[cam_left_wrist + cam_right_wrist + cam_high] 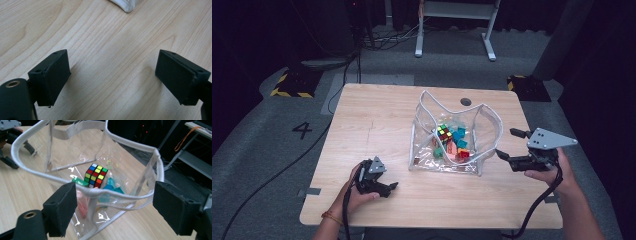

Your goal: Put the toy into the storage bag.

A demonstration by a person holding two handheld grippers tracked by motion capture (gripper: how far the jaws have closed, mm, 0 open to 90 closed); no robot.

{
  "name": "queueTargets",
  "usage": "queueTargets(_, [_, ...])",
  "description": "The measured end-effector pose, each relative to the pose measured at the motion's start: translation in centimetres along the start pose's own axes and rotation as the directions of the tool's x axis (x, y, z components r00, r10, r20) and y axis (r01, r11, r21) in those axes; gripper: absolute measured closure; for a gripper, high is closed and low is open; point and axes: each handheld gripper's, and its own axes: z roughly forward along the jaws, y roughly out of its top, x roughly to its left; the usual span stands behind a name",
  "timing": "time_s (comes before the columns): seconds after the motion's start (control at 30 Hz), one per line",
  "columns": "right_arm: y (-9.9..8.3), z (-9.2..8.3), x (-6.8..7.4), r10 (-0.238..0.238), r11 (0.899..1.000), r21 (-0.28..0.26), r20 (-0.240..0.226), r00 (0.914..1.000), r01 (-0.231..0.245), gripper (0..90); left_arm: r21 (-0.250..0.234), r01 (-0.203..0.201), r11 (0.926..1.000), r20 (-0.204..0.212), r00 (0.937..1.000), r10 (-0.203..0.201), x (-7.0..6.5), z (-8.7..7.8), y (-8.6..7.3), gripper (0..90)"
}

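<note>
Approaching clear pouch [455, 137] at tabletop [377, 120] centre, puzzle cube [95, 175] and coloured blocks inside. Right gripper [113, 208] jaws apart, straddling near rim. Left gripper [388, 189] jaws apart, empty, low over wood beside pouch. Advice: pinch white piping squarely, avoid slack film

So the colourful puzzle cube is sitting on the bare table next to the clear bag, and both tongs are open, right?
Not quite. The puzzle cube lies inside the clear bag, among the coloured blocks, as the right gripper view shows. The rest holds: the left tongs and the right tongs are both open.
</note>
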Motion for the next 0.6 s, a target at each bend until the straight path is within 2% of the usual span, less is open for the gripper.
queueTargets(0.23, [-1.8, 0.7, 1.0, -0.013, 0.999, 0.036, 0.008, 0.9999, 0.013, 19.5, 0.000, 0.000, 1.0000, 0.001, 1.0000, 0.000, 0.0, 0.0, 0.0, 12.5])
queueTargets(0.6, [-4.5, 1.7, 1.7, 0.008, 0.997, 0.083, 0.033, 0.9994, -0.011, 18.7, 0.000, 0.000, 1.0000, 0.001, 1.0000, 0.000, 0.0, 0.0, 0.0, 12.6])
